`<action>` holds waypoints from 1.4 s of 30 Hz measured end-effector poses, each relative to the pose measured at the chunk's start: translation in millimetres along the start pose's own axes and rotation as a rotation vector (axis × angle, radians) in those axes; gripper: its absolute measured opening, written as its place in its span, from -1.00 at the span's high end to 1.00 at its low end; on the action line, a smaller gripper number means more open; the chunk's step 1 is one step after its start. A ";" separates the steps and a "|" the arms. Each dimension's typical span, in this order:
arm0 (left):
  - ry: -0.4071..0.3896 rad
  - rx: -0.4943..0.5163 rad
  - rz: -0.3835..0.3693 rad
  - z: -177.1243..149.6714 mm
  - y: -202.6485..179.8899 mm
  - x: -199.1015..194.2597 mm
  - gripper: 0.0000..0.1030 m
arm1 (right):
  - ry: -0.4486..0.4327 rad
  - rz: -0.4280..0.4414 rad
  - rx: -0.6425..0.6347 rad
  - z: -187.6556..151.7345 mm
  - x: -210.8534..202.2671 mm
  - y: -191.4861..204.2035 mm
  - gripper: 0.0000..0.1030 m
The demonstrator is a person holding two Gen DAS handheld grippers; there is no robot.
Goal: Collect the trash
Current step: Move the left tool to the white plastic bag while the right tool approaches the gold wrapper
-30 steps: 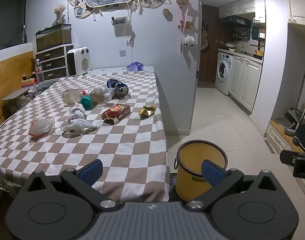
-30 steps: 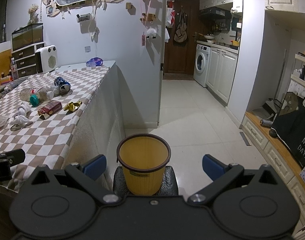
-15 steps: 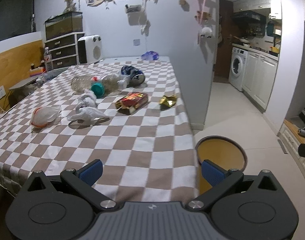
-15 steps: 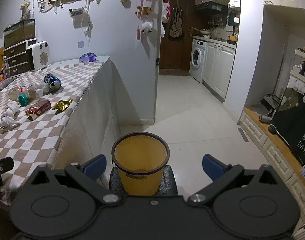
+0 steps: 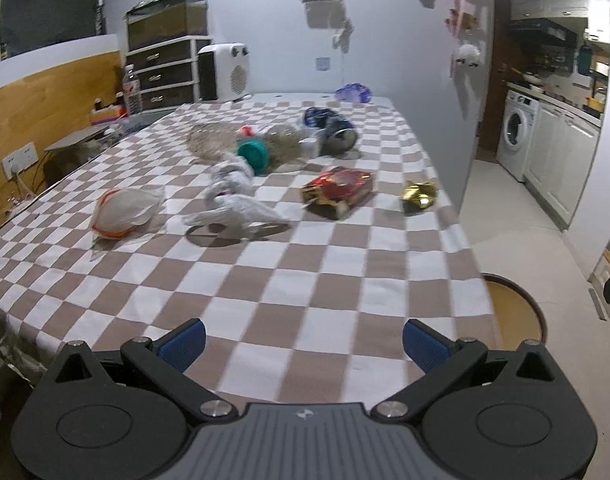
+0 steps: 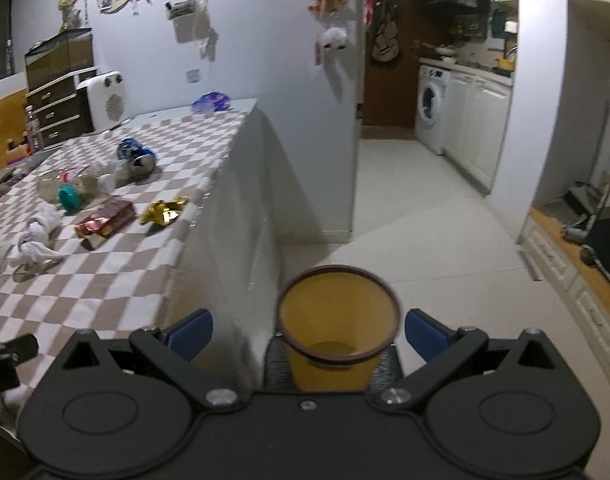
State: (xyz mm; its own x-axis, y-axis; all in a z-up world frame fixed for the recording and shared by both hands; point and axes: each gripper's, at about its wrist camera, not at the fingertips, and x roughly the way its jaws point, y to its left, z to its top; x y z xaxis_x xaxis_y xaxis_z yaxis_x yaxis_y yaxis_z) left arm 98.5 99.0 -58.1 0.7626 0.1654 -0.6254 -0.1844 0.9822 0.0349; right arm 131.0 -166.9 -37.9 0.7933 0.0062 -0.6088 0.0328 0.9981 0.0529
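Trash lies on the checkered table (image 5: 325, 276): a red snack wrapper (image 5: 339, 190), a gold foil wrapper (image 5: 419, 196), crumpled white tissue (image 5: 233, 200), a clear bag with an orange rim (image 5: 125, 212), a crushed blue can (image 5: 333, 130), and clear plastic bottles with a teal cap (image 5: 253, 154). My left gripper (image 5: 303, 342) is open over the table's near edge. A yellow bin (image 6: 337, 332) stands on the floor beside the table, and my right gripper (image 6: 308, 330) hangs open above it. The red wrapper (image 6: 107, 218) and gold foil (image 6: 163, 210) also show in the right wrist view.
A white heater (image 5: 225, 72), a drawer unit (image 5: 163, 72) and a water bottle (image 5: 132, 92) stand at the table's far end. A blue plastic bag (image 5: 353, 92) lies by the wall. A washing machine (image 6: 431, 108) and cabinets line the kitchen. Tiled floor (image 6: 425, 220) stretches to the right.
My left gripper has risen and moved over the table toward the trash. My right gripper has shifted closer over the yellow bin. Both stay open.
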 end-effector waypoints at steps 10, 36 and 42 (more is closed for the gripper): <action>0.027 -0.065 0.067 6.5 46.7 28.9 -1.00 | 0.008 0.072 -0.061 10.5 29.9 50.2 -1.00; 0.005 -0.199 0.087 110.2 77.2 166.1 -1.00 | 0.028 0.157 -0.010 89.1 141.2 115.5 -1.00; 0.041 -0.236 0.082 100.5 75.3 185.0 -1.00 | 0.007 0.197 -0.073 91.3 172.2 120.3 -1.00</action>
State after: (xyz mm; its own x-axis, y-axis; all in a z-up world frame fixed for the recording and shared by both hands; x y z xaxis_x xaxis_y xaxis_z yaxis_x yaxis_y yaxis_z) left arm 288.0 212.6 -92.7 0.7143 0.2349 -0.6592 -0.3878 0.9170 -0.0934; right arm 327.0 -51.5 -64.1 0.7756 0.2019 -0.5980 -0.1669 0.9793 0.1142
